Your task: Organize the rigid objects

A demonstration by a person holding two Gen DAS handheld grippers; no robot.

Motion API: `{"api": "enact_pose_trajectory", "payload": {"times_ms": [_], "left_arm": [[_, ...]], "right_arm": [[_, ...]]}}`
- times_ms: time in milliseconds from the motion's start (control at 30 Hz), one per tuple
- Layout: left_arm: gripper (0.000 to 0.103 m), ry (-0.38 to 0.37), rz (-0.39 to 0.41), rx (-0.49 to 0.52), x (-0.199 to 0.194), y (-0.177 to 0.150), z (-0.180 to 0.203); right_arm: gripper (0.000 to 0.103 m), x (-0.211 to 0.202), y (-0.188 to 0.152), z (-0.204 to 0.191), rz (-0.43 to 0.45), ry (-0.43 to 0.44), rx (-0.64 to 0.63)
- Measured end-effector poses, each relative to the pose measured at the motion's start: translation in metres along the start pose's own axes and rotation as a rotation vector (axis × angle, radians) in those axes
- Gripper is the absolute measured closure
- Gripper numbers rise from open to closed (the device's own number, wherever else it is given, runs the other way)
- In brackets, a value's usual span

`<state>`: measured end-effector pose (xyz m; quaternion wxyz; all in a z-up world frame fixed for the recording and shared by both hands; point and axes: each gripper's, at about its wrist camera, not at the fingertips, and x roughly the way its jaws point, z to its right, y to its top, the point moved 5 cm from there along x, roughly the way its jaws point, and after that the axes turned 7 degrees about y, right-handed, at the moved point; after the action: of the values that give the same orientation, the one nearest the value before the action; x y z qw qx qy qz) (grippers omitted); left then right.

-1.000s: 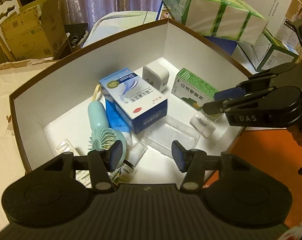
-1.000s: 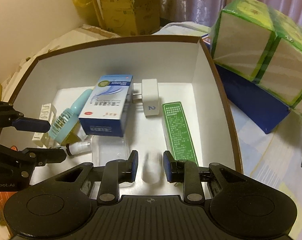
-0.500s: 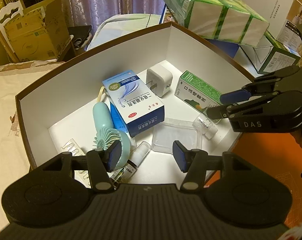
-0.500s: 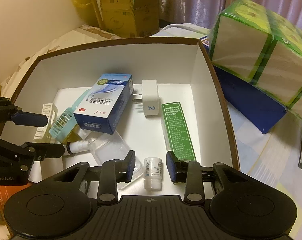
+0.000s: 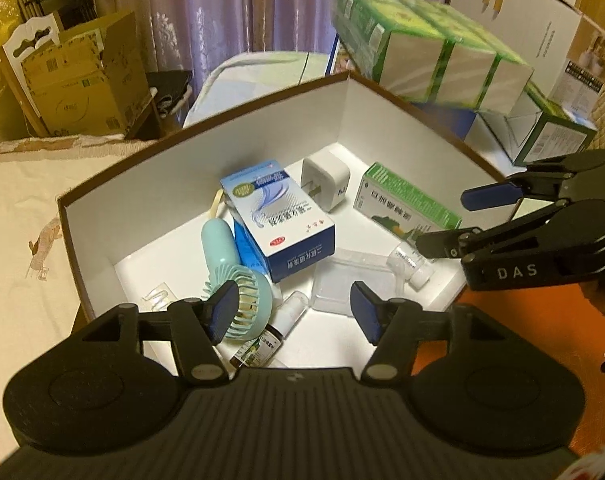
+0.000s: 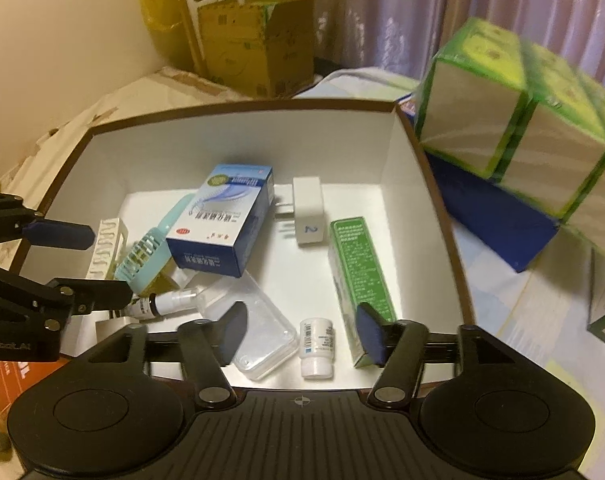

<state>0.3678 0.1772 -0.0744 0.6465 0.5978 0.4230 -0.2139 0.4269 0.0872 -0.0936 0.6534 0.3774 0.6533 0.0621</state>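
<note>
As the right gripper (image 6: pixel 300 330) is spreading its jaws, the small white plastic bottle with a printed label (image 6: pixel 317 347) it was pinching a second ago is now lying free on the floor of the white brown-rimmed cardboard box (image 6: pixel 238 148), near edge, between the clear plastic case (image 6: pixel 258 330) and the green carton (image 6: pixel 356 268); drop looks done. The left gripper (image 5: pixel 294 312), jaws also widening, is hovering empty over the mint handheld fan (image 5: pixel 238 280). The bottle's label is too blurred to read, and a small brown bottle (image 5: pixel 258 346) is sitting partly behind the left gripper's near finger.

Your small white bottle (image 6: pixel 317 347) lies on its side in the box's (image 6: pixel 238 136) near right corner (between clear case (image 6: pixel 258 332) and green carton (image 6: pixel 360 268)).
</note>
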Motion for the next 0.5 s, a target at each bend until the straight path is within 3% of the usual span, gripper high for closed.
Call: {"api": "enact_pose_trajectory", "payload": {"times_ms": [233,500], "left_arm": [[0.033,0.012,0.108,0.002,-0.029,-0.001,-0.002],[0.033,-0.006,0.18,0.029,-0.056,-0.014,-0.004]], "right_arm": [[0.034,-0.026,-0.004,-0.01,0.073,-0.032,0.041],[0.034,-0.061,-0.024,-0.023,0.162,-0.078,0.128]]}}
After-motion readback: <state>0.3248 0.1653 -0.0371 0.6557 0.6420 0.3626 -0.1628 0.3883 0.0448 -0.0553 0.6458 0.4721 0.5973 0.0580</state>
